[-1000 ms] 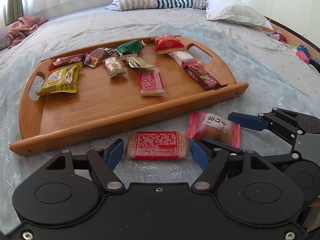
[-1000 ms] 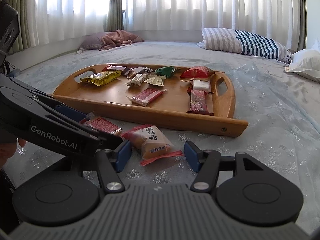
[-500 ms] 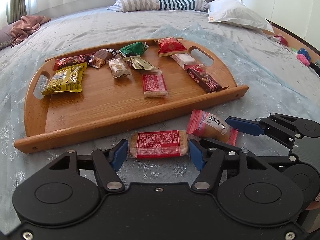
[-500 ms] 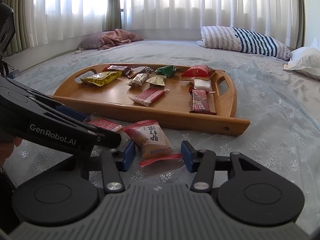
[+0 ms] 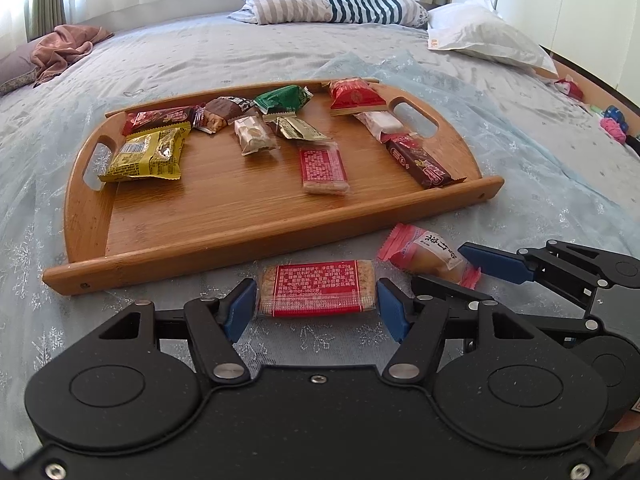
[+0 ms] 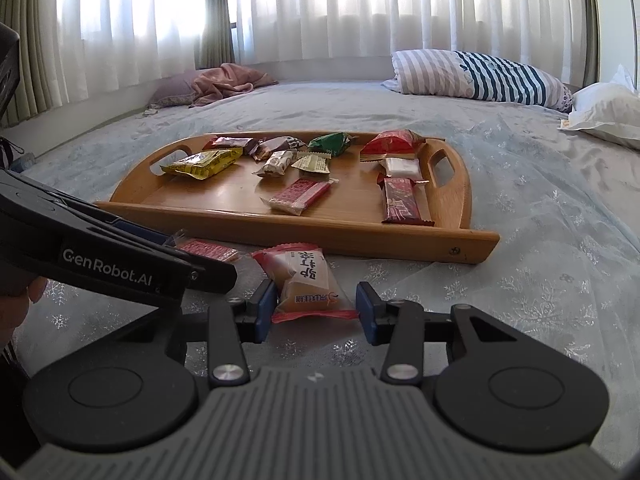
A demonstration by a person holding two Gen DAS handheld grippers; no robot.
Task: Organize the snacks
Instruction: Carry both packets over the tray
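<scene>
Nearest to us, our left gripper (image 5: 316, 309) brackets the red-label bar (image 5: 316, 288) lying on the bedspread (image 5: 540, 200); its jaws have just been closing, and both pads sit right at the wrapper's ends, though we cannot tell whether they press yet. Beside it our right gripper (image 6: 316, 312), whose jaws have just been closing too, has its left pad against the pink bun packet (image 6: 306, 280), while the other meets only the crimped wrapper edge, so we judge neither grip firm. We read this as the grasp step for the last two loose snacks. Next we need to finish both squeezes, lift clear of the near rim of the wooden tray (image 5: 256, 248), and carry forward. Beyond that rim the front half of the tray is bare wood, giving open room; the other snacks crowd its far side.
</scene>
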